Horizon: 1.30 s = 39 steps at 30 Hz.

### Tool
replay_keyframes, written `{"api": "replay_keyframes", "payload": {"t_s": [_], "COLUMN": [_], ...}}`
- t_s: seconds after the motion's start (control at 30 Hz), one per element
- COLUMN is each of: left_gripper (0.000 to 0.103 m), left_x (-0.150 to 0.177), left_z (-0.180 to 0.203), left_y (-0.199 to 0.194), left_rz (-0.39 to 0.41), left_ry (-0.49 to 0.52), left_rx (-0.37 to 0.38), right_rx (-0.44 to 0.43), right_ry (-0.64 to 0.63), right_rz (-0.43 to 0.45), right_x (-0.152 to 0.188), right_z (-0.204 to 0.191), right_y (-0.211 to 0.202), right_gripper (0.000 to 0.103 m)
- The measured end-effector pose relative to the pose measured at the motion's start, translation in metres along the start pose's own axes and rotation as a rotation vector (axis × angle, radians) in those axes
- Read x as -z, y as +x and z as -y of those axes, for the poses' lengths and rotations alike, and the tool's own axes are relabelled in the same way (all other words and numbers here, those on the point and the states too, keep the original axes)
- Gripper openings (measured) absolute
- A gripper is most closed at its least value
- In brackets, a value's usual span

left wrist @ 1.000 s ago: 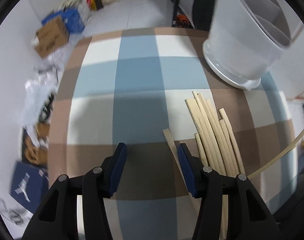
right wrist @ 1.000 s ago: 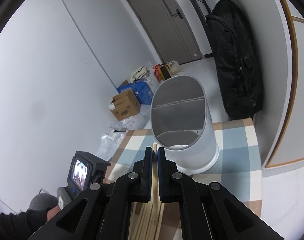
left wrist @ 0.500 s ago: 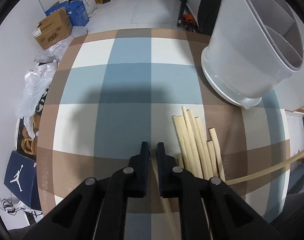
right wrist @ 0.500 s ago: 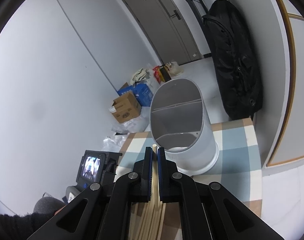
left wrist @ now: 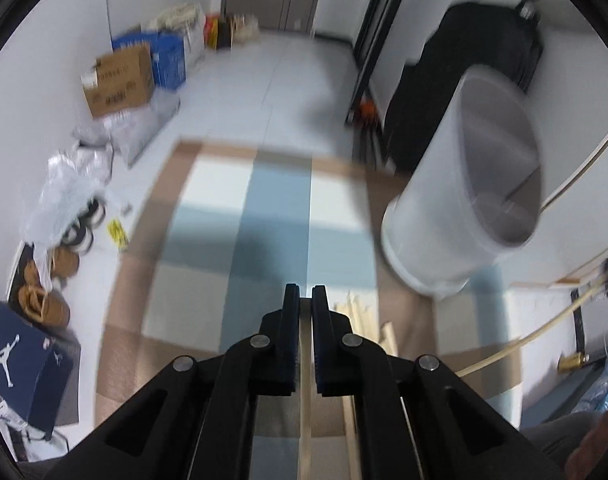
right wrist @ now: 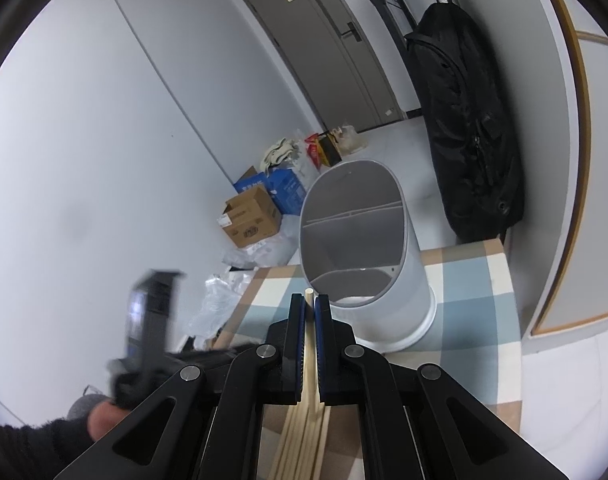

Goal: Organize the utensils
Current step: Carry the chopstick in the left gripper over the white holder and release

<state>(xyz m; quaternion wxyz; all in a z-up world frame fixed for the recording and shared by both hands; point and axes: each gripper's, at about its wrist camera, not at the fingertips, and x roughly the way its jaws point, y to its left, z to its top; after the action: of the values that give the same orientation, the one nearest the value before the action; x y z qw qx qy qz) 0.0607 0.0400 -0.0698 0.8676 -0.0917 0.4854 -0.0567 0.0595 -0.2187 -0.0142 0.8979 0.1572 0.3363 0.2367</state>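
My left gripper (left wrist: pixel 304 294) is shut on a pale wooden chopstick (left wrist: pixel 304 392) and holds it above the checked tablecloth (left wrist: pixel 271 208). More chopsticks (left wrist: pixel 362 314) lie on the cloth just right of it. The white divided utensil holder (left wrist: pixel 464 200) stands at the right. My right gripper (right wrist: pixel 311 302) is shut on another chopstick (right wrist: pixel 310 344), raised above the chopstick pile (right wrist: pixel 299 444), with its tip just before the holder (right wrist: pixel 364 248). The left hand-held gripper (right wrist: pixel 151 332) shows blurred at lower left in the right wrist view.
The table edge drops to a floor with a cardboard box (left wrist: pixel 117 80), blue boxes, plastic bags (left wrist: pixel 63 200) and shoes at the left. A black bag (right wrist: pixel 468 132) hangs behind the holder by the wall. A grey door (right wrist: pixel 328 44) is at the back.
My left gripper closed on a single chopstick and has lifted it off the cloth, tilting up. My right gripper stays shut on its chopstick and has barely moved.
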Motion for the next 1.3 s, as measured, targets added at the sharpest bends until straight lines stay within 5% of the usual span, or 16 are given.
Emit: {"api": "replay_keyframes", "payload": {"t_s": [0.33,0.7,0.87,1.3], "left_gripper": [0.002,0.002,0.002,0.002], "left_x": [-0.041,-0.119,-0.148,-0.164], "left_z": [0.012,0.045,0.069,0.076], "left_y": [-0.063,-0.111,-0.102,-0.052], "left_rz": [0.261,0.531,0.651,0.743], "left_ry": [-0.008,0.026,0.075,0.131], "left_rx": [0.137,0.315,0.348,0.419], "right_rx": [0.006,-0.001,0.055,0.124], "right_ry": [-0.031,-0.034,-0.077,-0.068], "right_rz": [0.015,0.06,0.073,0.067], "right_x": [-0.025,-0.113,-0.154,-0.207], "right_z": [-0.016,-0.029,-0.035,-0.006], "right_y": [-0.012,-0.053,-0.053,-0.022], "right_gripper": [0.004,0.004,0.004,0.004]}}
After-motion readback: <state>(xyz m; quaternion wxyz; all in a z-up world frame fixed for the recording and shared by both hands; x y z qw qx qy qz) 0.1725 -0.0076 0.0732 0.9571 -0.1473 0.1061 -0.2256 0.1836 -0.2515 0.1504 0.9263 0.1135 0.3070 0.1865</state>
